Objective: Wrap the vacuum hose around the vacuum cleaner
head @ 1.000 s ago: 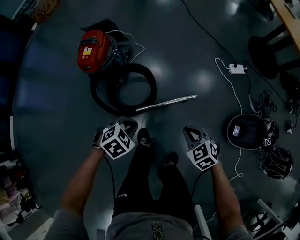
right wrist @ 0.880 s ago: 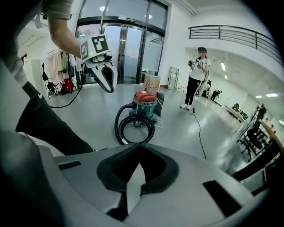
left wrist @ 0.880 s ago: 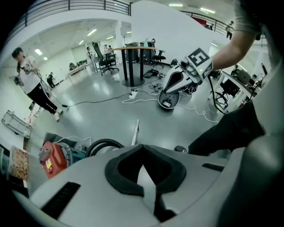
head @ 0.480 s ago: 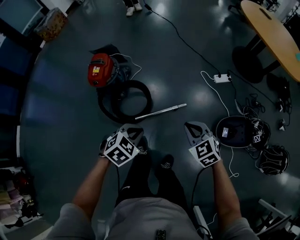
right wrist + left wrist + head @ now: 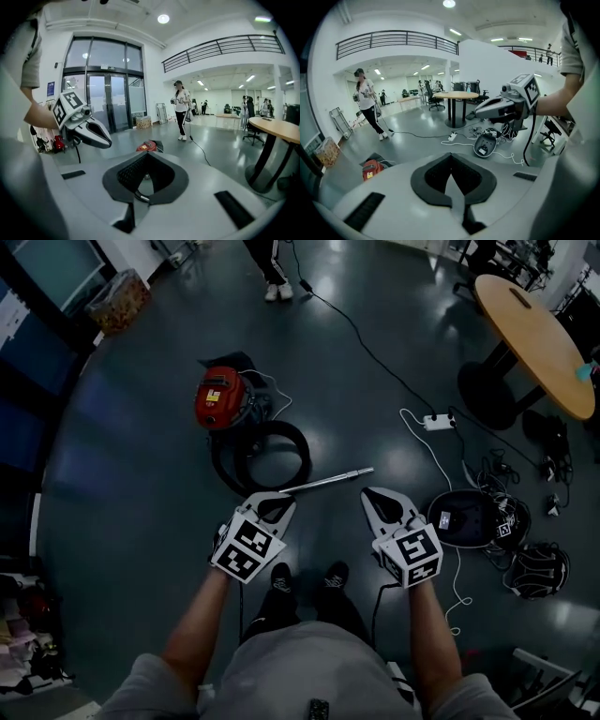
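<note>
The red vacuum cleaner [image 5: 223, 397] sits on the dark, glossy floor [image 5: 122, 474] ahead of me and a bit to my left. Its black hose [image 5: 306, 456] lies in a loose ring on the floor on my side of the canister, touching it at the far edge. The hose is beside the machine, not around it. A metal wand [image 5: 328, 481] lies flat, its left end at the ring's near edge and the rest slanting off to the right. I've got both tools held up in front of me, side by side and clear of the floor. The left gripper [image 5: 284, 500] has its jaws pressed together with nothing between them; its own view shows the dark pads meeting in a point, with the canister small and low beyond them. The right gripper [image 5: 368, 493] is likewise closed and empty, and its view looks over the red canister toward glass doors. Further right on the floor there's a white power strip [image 5: 438, 421] with a cable trailing from it, then a black case [image 5: 464, 518] among tangled leads. A round table [image 5: 525, 334] stands at the far right. A person [image 5: 182, 108] stands across the room.
</note>
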`<state>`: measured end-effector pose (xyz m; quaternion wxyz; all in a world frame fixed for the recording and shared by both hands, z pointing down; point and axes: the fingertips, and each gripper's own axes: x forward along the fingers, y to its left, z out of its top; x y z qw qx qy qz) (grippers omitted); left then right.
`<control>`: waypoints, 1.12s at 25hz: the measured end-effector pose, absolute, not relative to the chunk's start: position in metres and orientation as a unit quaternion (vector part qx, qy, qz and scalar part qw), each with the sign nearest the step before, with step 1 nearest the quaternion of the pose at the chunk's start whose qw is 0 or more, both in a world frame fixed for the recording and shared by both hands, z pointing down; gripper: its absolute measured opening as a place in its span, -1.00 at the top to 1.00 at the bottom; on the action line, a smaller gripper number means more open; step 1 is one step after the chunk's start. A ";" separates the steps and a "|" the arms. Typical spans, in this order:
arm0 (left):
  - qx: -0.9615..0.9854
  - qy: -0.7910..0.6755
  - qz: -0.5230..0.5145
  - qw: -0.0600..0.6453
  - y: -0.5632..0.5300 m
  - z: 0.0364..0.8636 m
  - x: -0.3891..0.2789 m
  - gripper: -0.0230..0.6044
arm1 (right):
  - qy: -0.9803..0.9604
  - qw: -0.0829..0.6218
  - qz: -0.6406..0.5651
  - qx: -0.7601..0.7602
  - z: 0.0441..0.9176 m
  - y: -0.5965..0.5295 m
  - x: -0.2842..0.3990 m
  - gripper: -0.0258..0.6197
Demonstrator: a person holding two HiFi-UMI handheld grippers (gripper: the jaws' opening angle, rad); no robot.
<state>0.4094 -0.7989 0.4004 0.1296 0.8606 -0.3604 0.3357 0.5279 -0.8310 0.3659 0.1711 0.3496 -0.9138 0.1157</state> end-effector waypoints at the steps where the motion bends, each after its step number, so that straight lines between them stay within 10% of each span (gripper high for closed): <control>1: 0.864 -0.364 0.322 0.130 -0.799 0.393 0.405 0.90 | -0.914 0.161 0.119 0.352 0.357 -0.828 0.518 0.91; 28: 0.900 -0.387 0.150 0.135 -0.793 0.280 0.363 0.90 | -0.905 0.076 0.127 0.399 0.259 -0.794 0.400 0.91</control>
